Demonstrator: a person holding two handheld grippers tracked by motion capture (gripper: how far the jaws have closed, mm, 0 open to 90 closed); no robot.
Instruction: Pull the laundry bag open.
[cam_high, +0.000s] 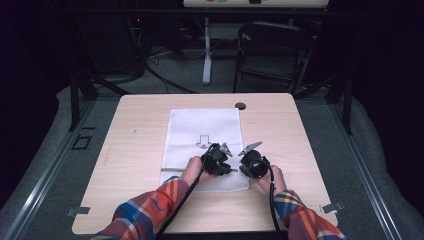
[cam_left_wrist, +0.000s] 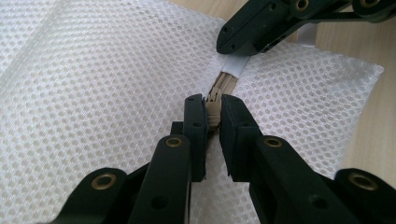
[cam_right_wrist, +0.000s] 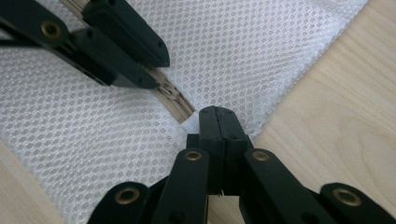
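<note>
Dark room, grey floor (cam_high: 47, 150), black folding chair (cam_high: 272, 50), white stand leg (cam_high: 207, 50), wooden table (cam_high: 135, 145)

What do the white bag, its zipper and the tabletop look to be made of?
White bag: a synthetic mesh fabric, judging by the regular honeycomb holes and slight sheen. Zipper: beige teeth on woven tape, likely plastic; too small to be sure. Table: pale wood-grain surface, matte, possibly laminate. The left gripper pinches the zipper; the right gripper pinches the white end tab.
</note>
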